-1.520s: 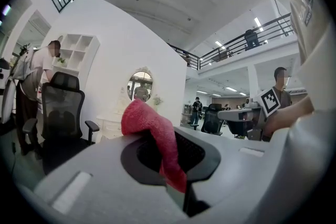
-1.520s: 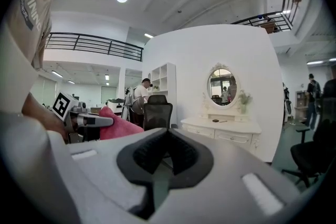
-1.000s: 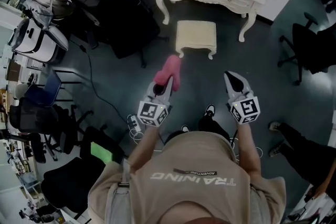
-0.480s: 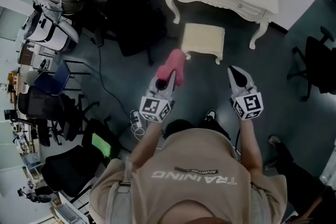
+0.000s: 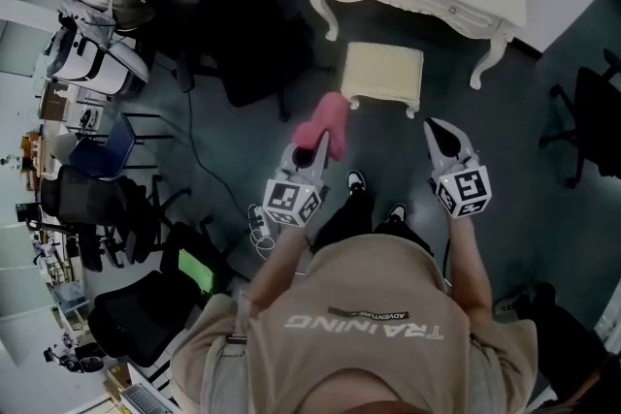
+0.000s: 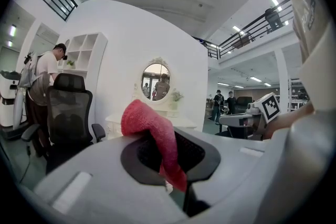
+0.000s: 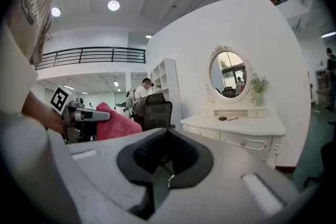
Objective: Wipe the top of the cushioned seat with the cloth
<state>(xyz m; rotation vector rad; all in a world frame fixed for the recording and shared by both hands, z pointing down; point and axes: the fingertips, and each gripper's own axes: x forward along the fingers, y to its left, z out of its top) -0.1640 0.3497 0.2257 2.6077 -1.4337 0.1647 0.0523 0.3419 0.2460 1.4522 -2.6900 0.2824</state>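
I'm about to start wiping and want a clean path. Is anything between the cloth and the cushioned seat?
Nothing visible is. The pink cloth, clamped in the left gripper, hangs over bare floor near the cushioned seat, and nothing lies on the seat's top. The black office chair stands off to the left.

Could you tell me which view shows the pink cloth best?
Left gripper view: the pink cloth sits large between its fingers. Head view shows it small from above; right gripper view, small at left.
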